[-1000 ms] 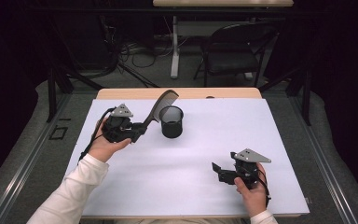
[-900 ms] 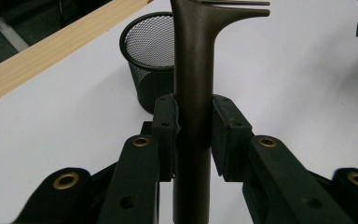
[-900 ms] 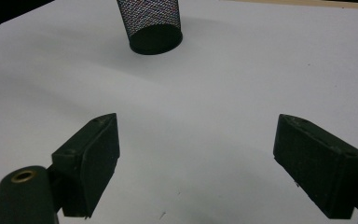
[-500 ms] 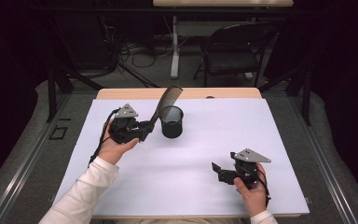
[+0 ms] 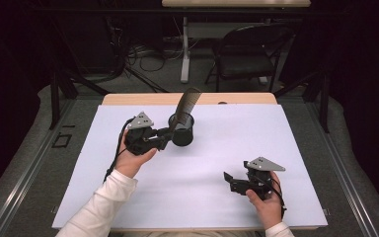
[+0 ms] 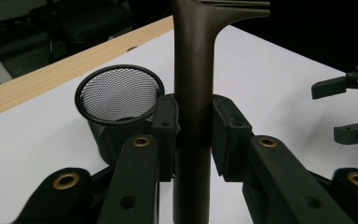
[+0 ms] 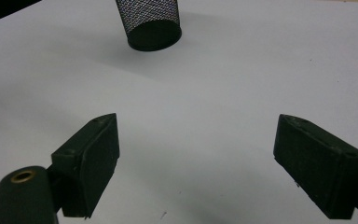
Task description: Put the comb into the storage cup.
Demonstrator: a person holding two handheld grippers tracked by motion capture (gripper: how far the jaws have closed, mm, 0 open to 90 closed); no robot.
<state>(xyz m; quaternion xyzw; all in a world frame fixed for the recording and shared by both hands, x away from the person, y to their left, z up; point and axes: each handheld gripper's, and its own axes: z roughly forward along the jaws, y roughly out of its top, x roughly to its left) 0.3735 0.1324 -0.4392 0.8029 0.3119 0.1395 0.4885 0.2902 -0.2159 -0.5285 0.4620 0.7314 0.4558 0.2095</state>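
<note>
A black mesh cup (image 5: pixel 184 138) stands upright on the white table cover (image 5: pixel 276 138), left of the middle toward the back. My left gripper (image 5: pixel 167 133) is right beside the cup on its left, shut on the handle of a long dark utensil (image 5: pixel 187 101). The utensil rises steeply, and its broad ribbed head stands over the cup's rim. In the left gripper view both pads clamp the handle (image 6: pixel 193 70), with the cup (image 6: pixel 116 93) just behind and to the left. My right gripper (image 5: pixel 229 180) rests near the front right, open with nothing between its jaws (image 7: pixel 196 158); the cup's base (image 7: pixel 149 28) lies far ahead.
The table's wooden back edge (image 5: pixel 128 98) runs just behind the cup. A black chair (image 5: pixel 249 54) and a desk leg with cables stand on the floor beyond. My right gripper (image 6: pixel 349 109) also appears far off in the left gripper view.
My left hand has carried the utensil to the right, up to the cup, so its head now stands over the rim. The right hand has stayed put.
</note>
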